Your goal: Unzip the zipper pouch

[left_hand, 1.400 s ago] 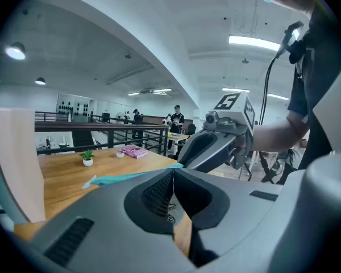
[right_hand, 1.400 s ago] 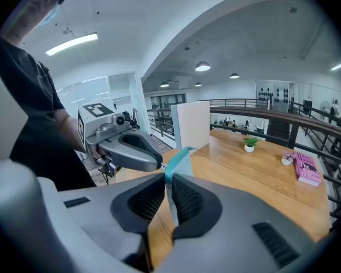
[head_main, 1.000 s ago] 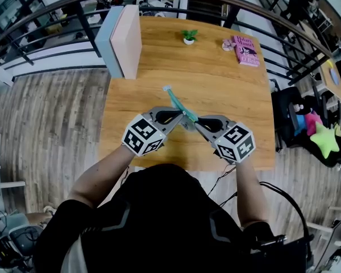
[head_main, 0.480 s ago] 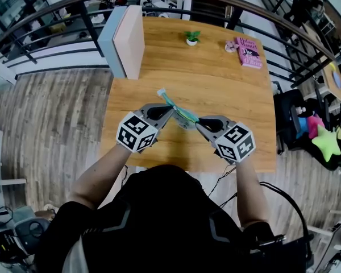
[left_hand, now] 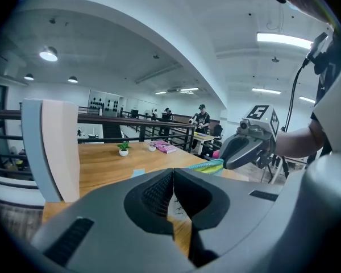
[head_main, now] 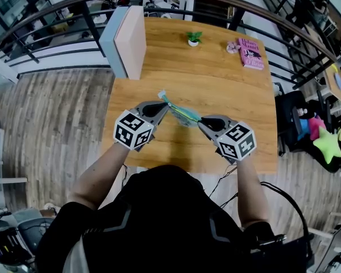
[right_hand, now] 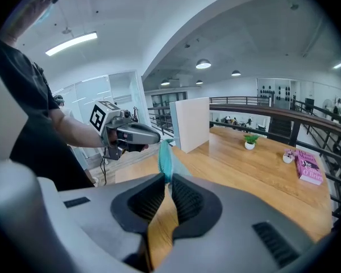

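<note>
Above the wooden table (head_main: 233,90) a teal zipper pouch (head_main: 182,113) hangs stretched between my two grippers. My right gripper (head_main: 200,120) is shut on its near end, and the teal fabric (right_hand: 166,161) rises out of those jaws (right_hand: 169,181). My left gripper (head_main: 167,104) is shut at the pouch's top edge near the far end, where the zipper pull sits; the pull itself is hidden inside the jaws. In the left gripper view the jaws (left_hand: 172,175) meet with no gap, and the pouch (left_hand: 209,165) runs off to the right gripper (left_hand: 226,162).
A tall pink and blue board (head_main: 128,38) stands upright at the table's far left corner. A small potted plant (head_main: 194,37) and a pink book (head_main: 250,52) lie along the far edge. A dark railing (head_main: 284,24) curves behind the table, and a green star toy (head_main: 328,144) lies on the floor at right.
My left gripper has slid left and away along the pouch's top edge, from beside the right gripper toward the far end. The pouch now lies flatter. The right gripper stayed still.
</note>
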Tool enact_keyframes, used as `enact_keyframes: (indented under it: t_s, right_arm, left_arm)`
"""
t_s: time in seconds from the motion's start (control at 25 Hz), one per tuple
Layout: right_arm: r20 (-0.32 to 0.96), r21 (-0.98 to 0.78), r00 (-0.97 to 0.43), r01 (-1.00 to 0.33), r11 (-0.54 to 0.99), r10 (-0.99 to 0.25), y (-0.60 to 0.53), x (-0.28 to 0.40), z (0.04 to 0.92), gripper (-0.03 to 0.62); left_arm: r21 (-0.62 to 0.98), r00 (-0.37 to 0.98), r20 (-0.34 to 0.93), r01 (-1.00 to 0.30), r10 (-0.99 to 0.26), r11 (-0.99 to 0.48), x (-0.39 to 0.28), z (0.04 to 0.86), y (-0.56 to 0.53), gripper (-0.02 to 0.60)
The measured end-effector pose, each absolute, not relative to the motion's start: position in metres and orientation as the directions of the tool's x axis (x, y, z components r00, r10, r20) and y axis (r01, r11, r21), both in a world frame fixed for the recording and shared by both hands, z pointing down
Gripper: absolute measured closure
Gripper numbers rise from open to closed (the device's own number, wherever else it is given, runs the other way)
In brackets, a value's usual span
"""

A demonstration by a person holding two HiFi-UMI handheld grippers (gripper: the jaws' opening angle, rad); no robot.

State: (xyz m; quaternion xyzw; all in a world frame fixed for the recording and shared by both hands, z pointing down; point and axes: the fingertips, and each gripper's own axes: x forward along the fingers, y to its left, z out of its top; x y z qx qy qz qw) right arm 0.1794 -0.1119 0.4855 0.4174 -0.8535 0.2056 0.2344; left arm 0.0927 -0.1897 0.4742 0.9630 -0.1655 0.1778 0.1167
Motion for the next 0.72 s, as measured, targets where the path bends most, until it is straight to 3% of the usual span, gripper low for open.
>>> enact_keyframes:
  t_s: [0.72]
  right_arm:
    - [0.592, -0.175, -0.516, -0.832, 0.526, -0.619, -0.119, 0.205, 0.5, 0.545]
  left_arm:
    - [0.167, 0.836, 0.419, -0.454, -0.354, -0.875, 0.077, 0.488, -0.22, 0.551]
